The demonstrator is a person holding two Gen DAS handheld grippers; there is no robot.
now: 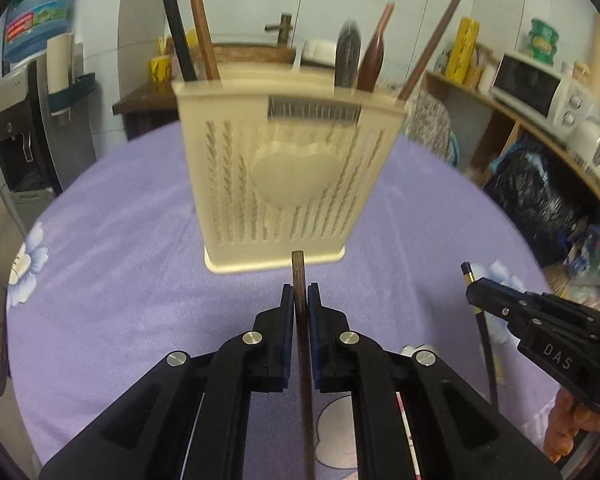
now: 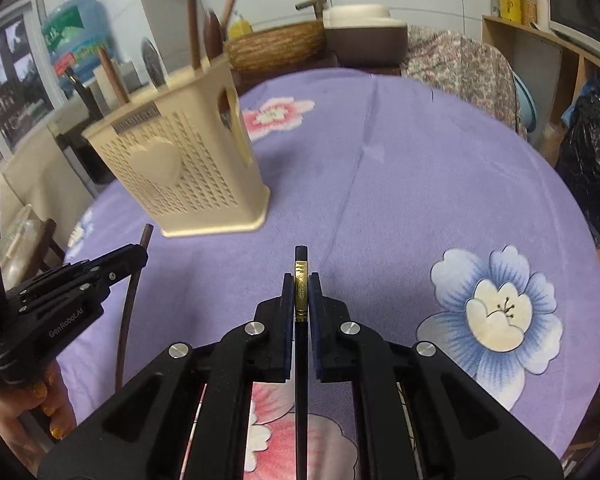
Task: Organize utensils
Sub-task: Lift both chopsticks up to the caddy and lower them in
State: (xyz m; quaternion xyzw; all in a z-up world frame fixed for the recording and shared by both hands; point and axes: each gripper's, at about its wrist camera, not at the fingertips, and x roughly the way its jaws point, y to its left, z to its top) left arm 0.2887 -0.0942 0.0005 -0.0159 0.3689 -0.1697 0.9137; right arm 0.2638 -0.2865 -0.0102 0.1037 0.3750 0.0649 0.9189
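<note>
Left gripper (image 1: 300,294): clamped on a brown chopstick (image 1: 299,270), whose blunt end stuck out just past the fingertips.
Right gripper (image 2: 300,284): clamped on a black chopstick (image 2: 301,254) with a gold band, its tip poking out ahead of the pads.
Utensil holder (image 1: 288,172): cream plastic, heart on its front, upright straight ahead of the left gripper and ahead-left of the right one; several utensils stood in it.
Tablecloth (image 2: 420,184): purple, flowered, beneath both grippers.
</note>
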